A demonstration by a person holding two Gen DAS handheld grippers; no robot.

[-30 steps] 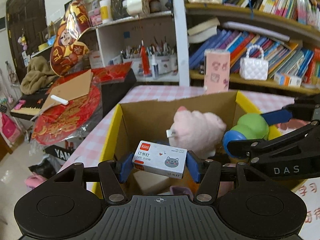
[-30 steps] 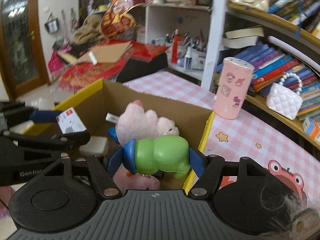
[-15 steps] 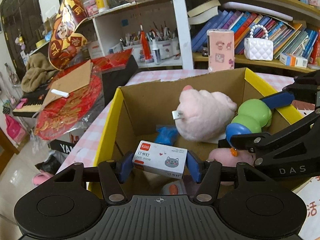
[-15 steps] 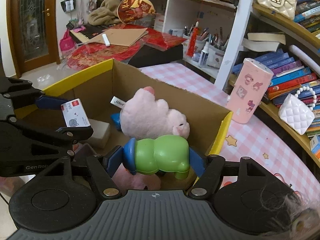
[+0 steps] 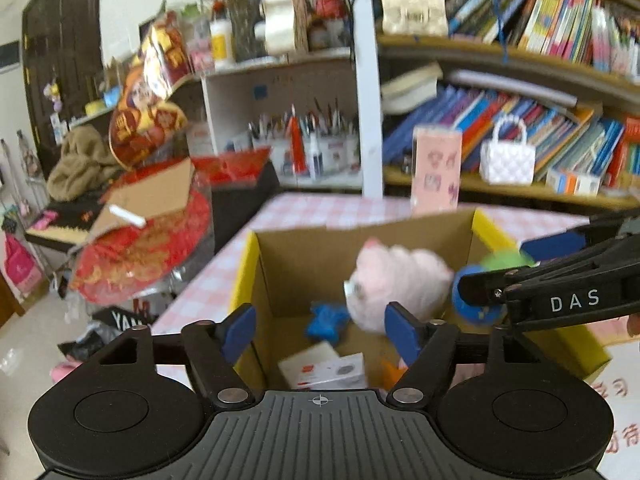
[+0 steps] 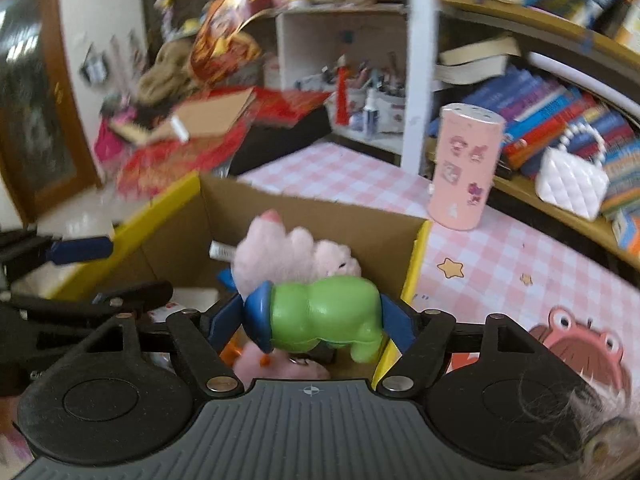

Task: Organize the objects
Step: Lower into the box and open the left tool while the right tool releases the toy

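Already over the cardboard box (image 5: 360, 256), the left gripper (image 5: 320, 330) had just opened, its staple box (image 5: 324, 368) dropped inside; the right gripper (image 6: 316, 320), easing apart, barely pinched a green toy (image 6: 324, 320) best released squarely above the box

The cardboard box (image 5: 288, 264) has matt brown walls and glossy yellow rims, and the pink toy (image 6: 296, 254) inside is fluffy plush. The green figure (image 6: 328, 316) looks like smooth, shiny plastic, its blue end equally glossy. The checked tablecloth (image 6: 500, 264) looks smooth, and the small white box (image 5: 324, 370) is printed card.
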